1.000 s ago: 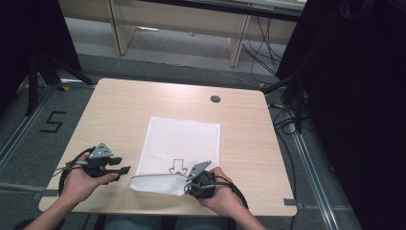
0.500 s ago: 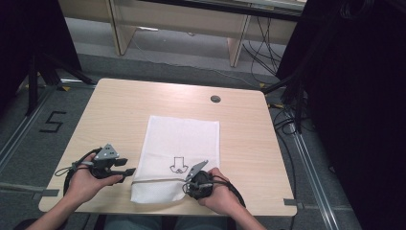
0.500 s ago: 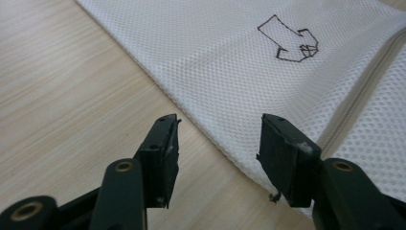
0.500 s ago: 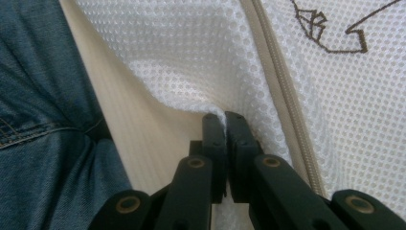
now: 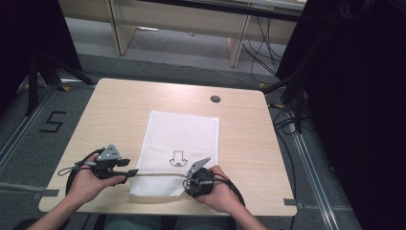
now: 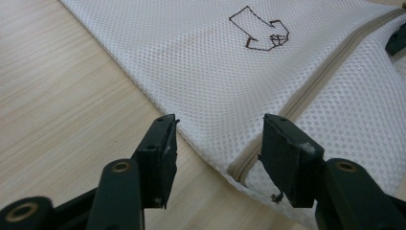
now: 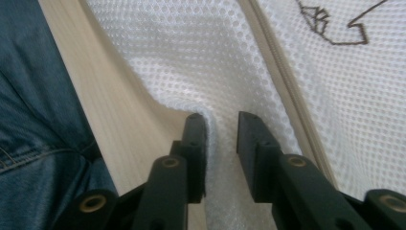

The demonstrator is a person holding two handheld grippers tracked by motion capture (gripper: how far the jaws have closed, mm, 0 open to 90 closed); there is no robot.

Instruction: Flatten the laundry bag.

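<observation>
Mesh laundry bag point(image 5: 179, 148) lay flat on the wooden worktop point(image 5: 119, 115), white, its near end by the person's edge, a small arrow-like outline point(image 5: 178, 159) stitched on it. Left tongs point(image 6: 218, 143) stood spread wide at the bag's left corner, jaws either side of the beige zipper point(image 6: 306, 91) end, gripping nothing. Right tongs point(image 7: 221, 129) sat on the near right portion of the bag, jaws drawn close with a raised fold of mesh pinched between them. Blue denim point(image 7: 33, 120) showed beyond the worktop edge. Both hands point(image 5: 86, 179) rested low on the worktop.
</observation>
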